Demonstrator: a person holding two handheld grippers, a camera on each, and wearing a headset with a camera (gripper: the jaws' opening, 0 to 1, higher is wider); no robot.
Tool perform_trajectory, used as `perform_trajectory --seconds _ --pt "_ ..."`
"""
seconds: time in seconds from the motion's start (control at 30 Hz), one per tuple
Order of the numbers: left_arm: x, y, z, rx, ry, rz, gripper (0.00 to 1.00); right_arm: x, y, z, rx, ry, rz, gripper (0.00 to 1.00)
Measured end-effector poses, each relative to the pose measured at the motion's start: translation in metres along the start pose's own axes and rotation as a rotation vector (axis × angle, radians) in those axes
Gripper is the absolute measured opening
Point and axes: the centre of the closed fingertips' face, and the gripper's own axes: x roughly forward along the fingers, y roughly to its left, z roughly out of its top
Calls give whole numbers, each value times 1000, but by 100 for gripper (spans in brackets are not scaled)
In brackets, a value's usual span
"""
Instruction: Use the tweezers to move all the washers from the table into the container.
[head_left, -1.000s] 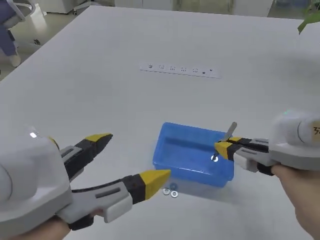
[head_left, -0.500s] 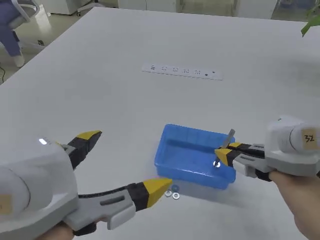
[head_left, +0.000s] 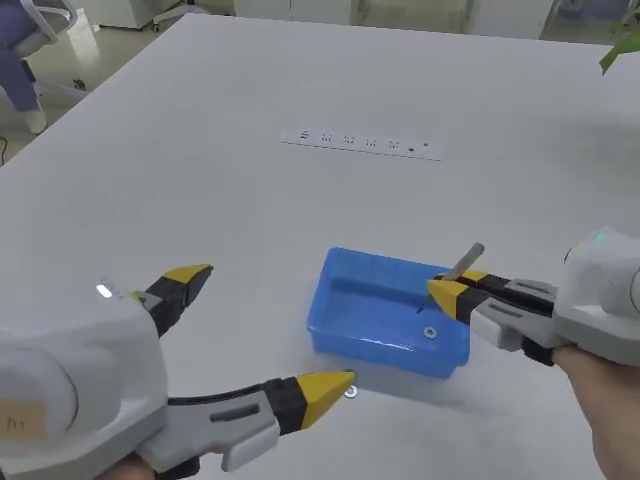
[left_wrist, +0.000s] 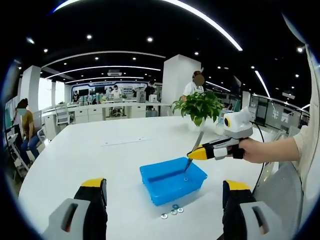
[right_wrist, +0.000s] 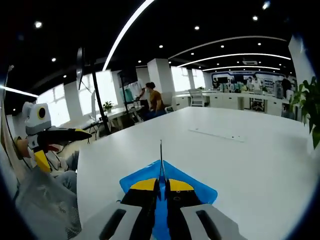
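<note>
A blue container (head_left: 380, 300) stands on the white table (head_left: 200, 180), with one washer (head_left: 430, 332) lying on its floor. My right gripper (head_left: 445, 293) hovers over the container's right side, shut on the tweezers (head_left: 466, 261), whose tip points down into the container. In the left gripper view the tweezers (left_wrist: 194, 149) and right gripper (left_wrist: 200, 152) hang above the container (left_wrist: 165, 187). A few washers (left_wrist: 172, 212) lie on the table in front of it. My left gripper (head_left: 262, 330) stands open at the near left, one tip partly covering a washer (head_left: 351, 392).
A flat white strip (head_left: 360, 141) lies on the table farther back. A potted plant (left_wrist: 199, 106) stands at the table's far side. People sit and stand at desks (left_wrist: 120, 106) beyond. Bare table surface spreads left of and behind the container.
The washer that hung at the tweezers' tip now lies on the container floor. The left gripper has shifted right, and its lower tip now covers part of the washers on the table.
</note>
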Motion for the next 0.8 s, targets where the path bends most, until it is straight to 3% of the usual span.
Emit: perform_trajectory --seconds 0.13,0.27,0.4,0.43,0.53,0.6,0.8 --pt "2 -2 -2 -3 2 -8 99 3 32 6 16 -31 97 3" --pt "3 -6 -5 11 15 -23 99 10 61 -8 -4 16 182 3" --pt "3 -7 -5 22 17 -23 99 20 75 -35 26 96 228 3" --pt "3 -8 -5 24 14 -26 99 22 75 -38 24 97 226 3" --pt "1 -7 -6 26 18 -21 99 29 75 -63 -6 178 228 3" --pt "1 -7 -7 28 21 -21 99 32 73 -72 -15 203 224 3" --pt "-2 -5 -11 23 30 -11 99 35 69 -77 -2 208 217 3"
